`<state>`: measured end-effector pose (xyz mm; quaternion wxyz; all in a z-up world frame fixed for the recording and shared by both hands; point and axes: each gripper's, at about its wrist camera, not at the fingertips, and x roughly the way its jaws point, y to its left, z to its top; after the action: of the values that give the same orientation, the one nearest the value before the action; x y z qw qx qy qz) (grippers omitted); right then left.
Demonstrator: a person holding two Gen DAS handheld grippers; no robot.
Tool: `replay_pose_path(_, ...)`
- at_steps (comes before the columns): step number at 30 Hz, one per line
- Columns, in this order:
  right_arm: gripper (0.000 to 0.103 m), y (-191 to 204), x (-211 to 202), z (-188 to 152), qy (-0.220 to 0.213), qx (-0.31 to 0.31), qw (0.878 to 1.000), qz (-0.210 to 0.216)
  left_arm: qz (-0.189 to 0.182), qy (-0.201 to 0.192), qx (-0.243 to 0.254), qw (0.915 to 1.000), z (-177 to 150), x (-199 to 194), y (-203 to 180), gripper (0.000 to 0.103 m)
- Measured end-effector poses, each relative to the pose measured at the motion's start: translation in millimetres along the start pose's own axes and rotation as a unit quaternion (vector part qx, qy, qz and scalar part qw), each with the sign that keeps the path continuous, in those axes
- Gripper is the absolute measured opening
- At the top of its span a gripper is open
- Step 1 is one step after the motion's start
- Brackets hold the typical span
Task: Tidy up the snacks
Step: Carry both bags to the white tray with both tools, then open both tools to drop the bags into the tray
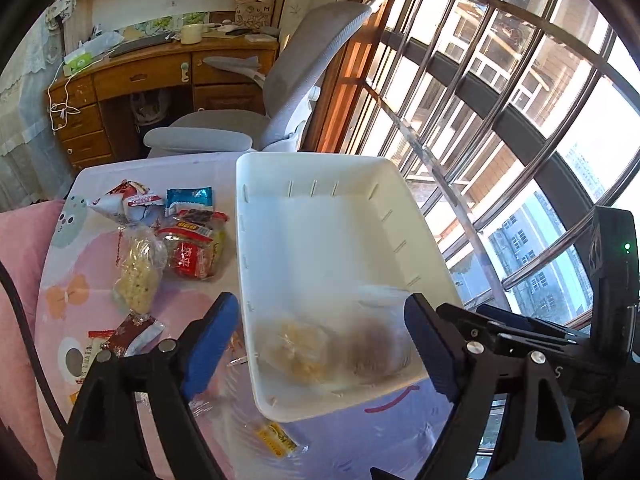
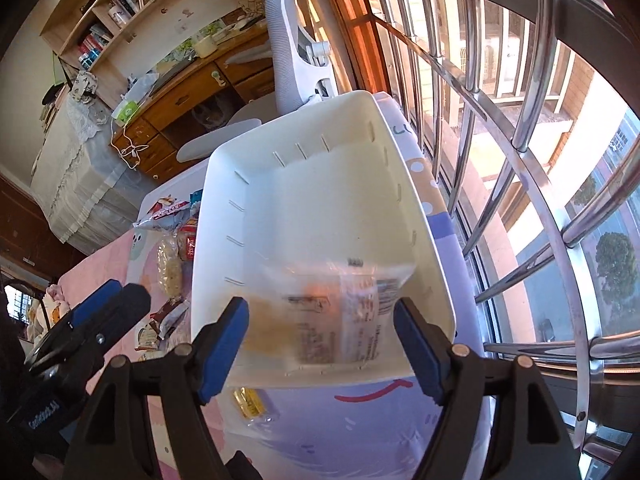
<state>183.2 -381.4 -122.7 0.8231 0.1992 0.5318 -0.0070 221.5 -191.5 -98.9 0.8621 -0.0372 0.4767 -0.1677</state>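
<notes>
One clear bag (image 2: 328, 316) of snacks is seen blurred in the white bin's (image 1: 320, 172) lower end between both spread, empty grippers, left (image 1: 320, 344) and right (image 2: 320, 340), while several packets (image 1: 160, 240) are left on the tablecloth at centre left.

A home study: wooden desk (image 1: 160, 76), bookshelves (image 2: 120, 12), grey office chair (image 1: 280, 92), barred window (image 1: 500, 100)

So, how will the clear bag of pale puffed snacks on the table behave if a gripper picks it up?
The clear bag of puffed snacks probably feels light, since its contents look airy. Its thin film looks crinkled, so it may sag and slip between the pads. The pieces seem brittle, so a hard squeeze could crush them.
</notes>
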Motion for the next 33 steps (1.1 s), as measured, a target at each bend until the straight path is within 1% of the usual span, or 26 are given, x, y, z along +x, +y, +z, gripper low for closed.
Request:
replay_pose_path(3, 0.076, -2, 1, -2, 0.006, 0.009, 1.000, 0.001, 0.003, 0.009, -0.011, 0.9999, -3, 1, 4, 0.085)
replay_pose_path(6, 0.076, -1, 2, -4, 0.008, 0.009, 1.000, 0.002, -0.002, 0.020, -0.030, 0.9994, -9, 0, 12, 0.089)
replay_pose_path(15, 0.076, 11, 6, -25, 0.023, -0.004, 1.000, 0.002, 0.034, 0.039, -0.061, 0.9968, -38, -9, 44, 0.090)
replay_pose_path(18, 0.076, 16, 8, -37, 0.026, -0.015, 1.000, -0.001, 0.047, 0.043, -0.073, 0.9953, -48, -15, 57, 0.090)
replay_pose_path(20, 0.076, 21, 10, -45, 0.031, -0.025, 0.999, -0.006, 0.048, 0.049, -0.084, 0.9941, -57, -19, 68, 0.090)
replay_pose_path(24, 0.076, 29, 9, -62, 0.036, -0.046, 0.998, -0.002, 0.056, 0.043, -0.112, 0.9912, -76, -31, 93, 0.090)
replay_pose_path(29, 0.076, 43, 1, -82, 0.022, -0.081, 0.996, -0.010, 0.072, 0.040, -0.121, 0.9892, -95, -48, 119, 0.090)
replay_pose_path(33, 0.076, 55, -5, -97, 0.016, -0.098, 0.994, -0.033, 0.088, 0.043, -0.134, 0.9861, -108, -60, 145, 0.090)
